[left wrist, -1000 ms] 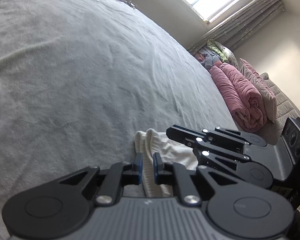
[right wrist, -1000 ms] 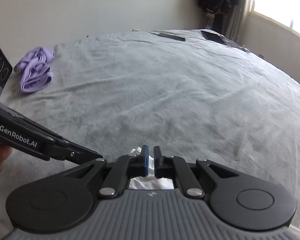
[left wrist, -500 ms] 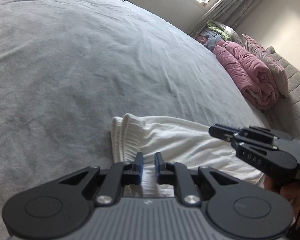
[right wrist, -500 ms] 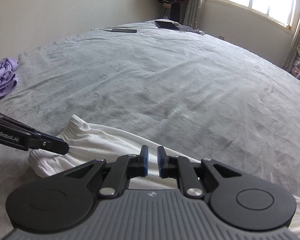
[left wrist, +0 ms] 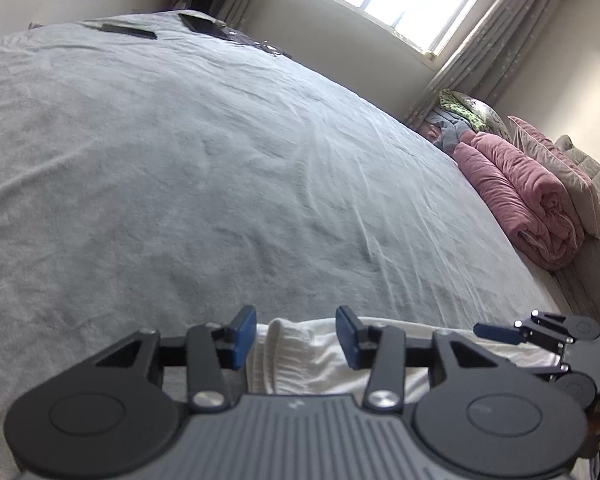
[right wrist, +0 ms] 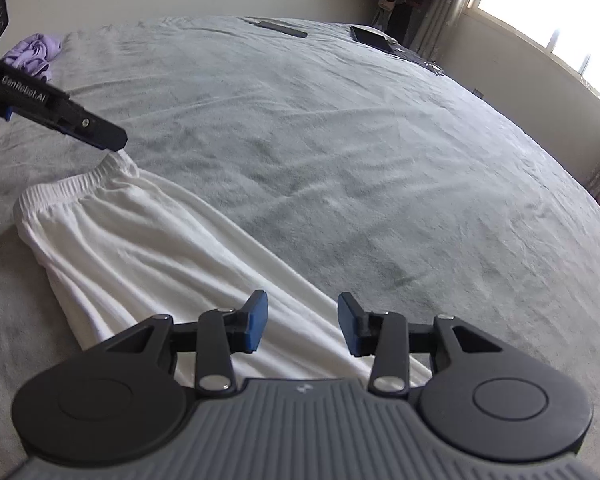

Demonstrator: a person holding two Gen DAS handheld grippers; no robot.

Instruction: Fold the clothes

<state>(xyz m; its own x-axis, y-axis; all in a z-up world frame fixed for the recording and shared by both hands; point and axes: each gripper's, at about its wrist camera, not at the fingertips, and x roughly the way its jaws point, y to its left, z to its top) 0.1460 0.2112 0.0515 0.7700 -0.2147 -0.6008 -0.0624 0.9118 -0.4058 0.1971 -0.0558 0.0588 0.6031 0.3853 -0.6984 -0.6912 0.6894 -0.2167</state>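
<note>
A white garment with an elastic waistband (right wrist: 140,240) lies stretched flat on the grey bed. Its waistband end shows in the left wrist view (left wrist: 288,344), between the fingers. My left gripper (left wrist: 296,334) is open and empty, just above the waistband end; it shows at the left of the right wrist view (right wrist: 96,132). My right gripper (right wrist: 302,322) is open and empty over the garment's other end; it shows at the right of the left wrist view (left wrist: 516,330).
The grey bedspread (right wrist: 340,140) spreads far ahead. A purple garment (right wrist: 34,52) lies at the far left corner. Dark flat devices (left wrist: 204,26) lie at the far edge. A rolled pink quilt (left wrist: 520,200) and pillows lie at the right.
Both grippers opened and let go of the white garment, which now lies spread out on the bed. Both moved apart and drew back a little.
</note>
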